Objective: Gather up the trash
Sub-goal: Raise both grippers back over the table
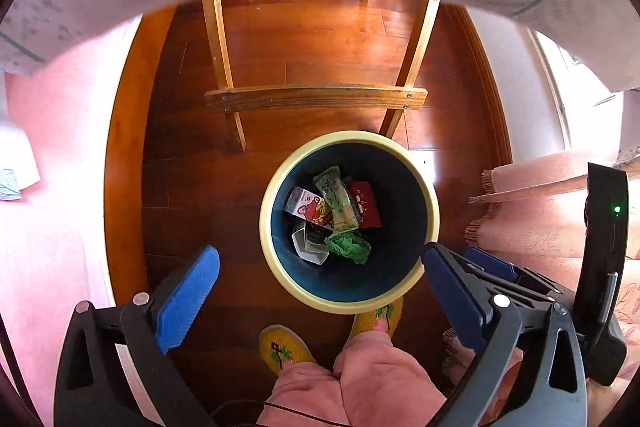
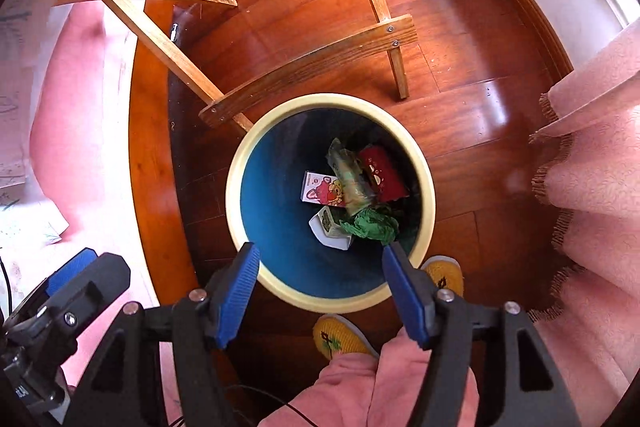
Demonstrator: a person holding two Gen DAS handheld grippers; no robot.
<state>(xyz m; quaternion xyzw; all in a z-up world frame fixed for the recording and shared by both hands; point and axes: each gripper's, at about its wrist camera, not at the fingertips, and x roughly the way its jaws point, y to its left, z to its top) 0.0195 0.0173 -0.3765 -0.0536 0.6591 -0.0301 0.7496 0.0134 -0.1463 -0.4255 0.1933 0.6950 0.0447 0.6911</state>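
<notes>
Glossy reddish wood floor [image 1: 320,39] catches bright daylight; pale wooden chair legs [image 2: 312,63] stand far, pink fringed fabric [image 2: 592,155] at right.

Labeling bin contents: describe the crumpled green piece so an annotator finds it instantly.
Find the round bin with the cream rim and blue inside, on the wooden floor. At its bottom, the crumpled green paper lies on the side nearest the yellow slippers. It is the only wadded, plain green item; its neighbours are printed packets.
</notes>
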